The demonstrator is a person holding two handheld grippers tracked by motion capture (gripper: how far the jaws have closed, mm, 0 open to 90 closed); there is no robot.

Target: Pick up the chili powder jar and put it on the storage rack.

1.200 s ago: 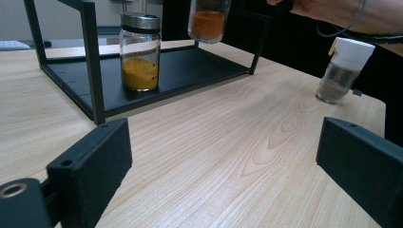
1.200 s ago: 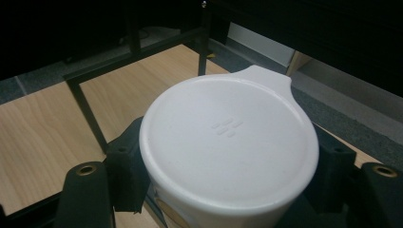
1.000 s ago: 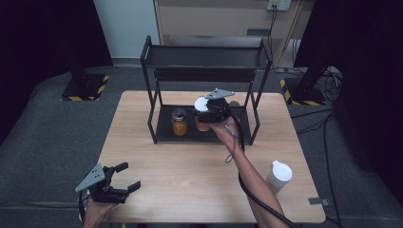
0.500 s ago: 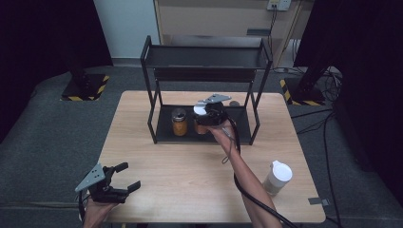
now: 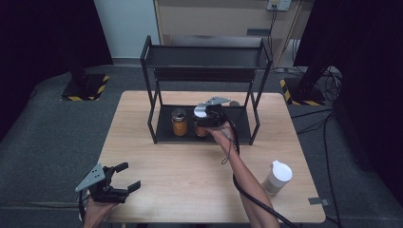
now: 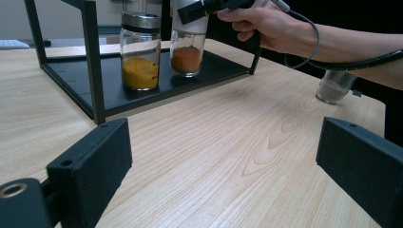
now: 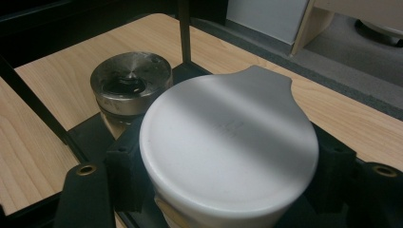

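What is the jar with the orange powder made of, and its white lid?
The orange-powder jar looks like clear glass: the powder shows through its shiny wall. Its smooth white lid seems matte plastic, though I cannot be sure. The right tool grips it.

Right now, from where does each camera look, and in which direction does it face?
High view: above the table's near edge, looking forward and down at the rack; both forearms, the left gripper and the right gripper show.
Left gripper view: low over the table, between its open jaws, facing the rack.
Right gripper view: above the white-lidded jar it grips, looking down.
All three share the yellow spice jar.
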